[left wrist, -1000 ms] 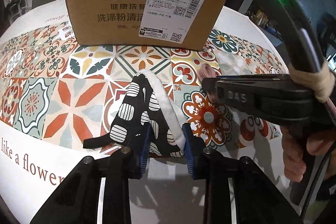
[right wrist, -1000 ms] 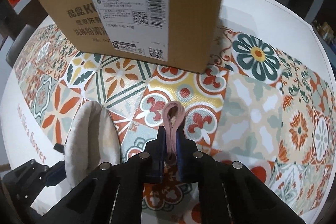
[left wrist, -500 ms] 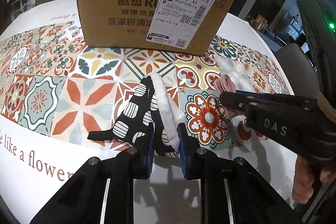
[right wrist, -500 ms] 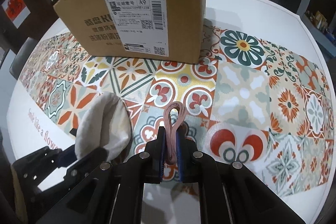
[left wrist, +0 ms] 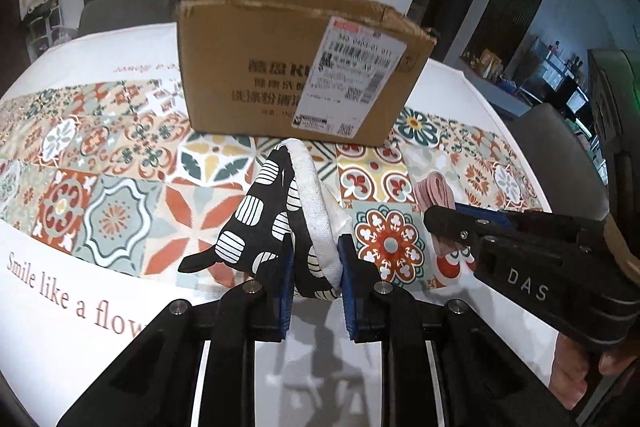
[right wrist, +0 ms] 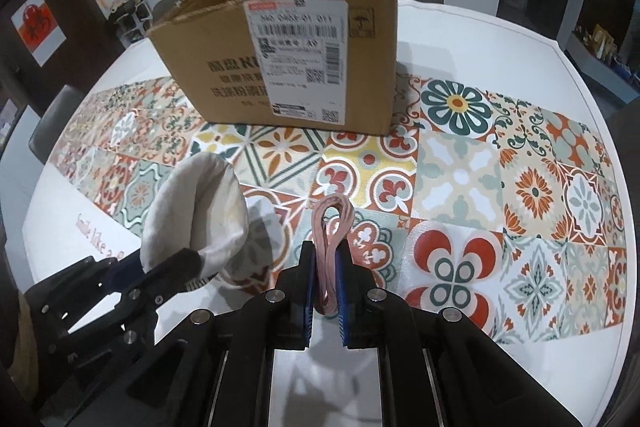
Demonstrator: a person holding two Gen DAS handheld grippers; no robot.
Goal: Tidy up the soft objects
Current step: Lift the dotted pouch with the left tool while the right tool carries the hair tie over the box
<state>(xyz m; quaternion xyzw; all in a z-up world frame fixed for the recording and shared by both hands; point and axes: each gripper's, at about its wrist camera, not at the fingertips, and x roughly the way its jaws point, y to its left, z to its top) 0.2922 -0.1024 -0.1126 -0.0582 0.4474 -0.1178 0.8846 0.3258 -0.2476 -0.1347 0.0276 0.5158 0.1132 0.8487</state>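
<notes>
Evidently both items are already picked up and the carry toward the cardboard box is the step in hand. The left gripper has its blue-padded jaws closed part-way on the oven mitt, which bulges between them and rises ahead of the fingers, clear of the table by the look of its shadow. The right gripper is pinched nearly closed on the pink band, a thin looped bundle standing up out of the jaws. The box sits on the far side of the patterned tablecloth, its top open and its shipping label facing both cameras; it is well apart from either load. The next move, as a judgement, calls for lifting each item above the box's rim and bringing it over the opening before letting go, one hand at a time so the two tools, now close beside each other, do not collide. The mitt looks quilted and padded, black with cream ovals on one face and plain off-white on the other, with a dark hanging loop trailing; it should sag and fold. The band looks stretchy and light, likely to cling or spring on release.
</notes>
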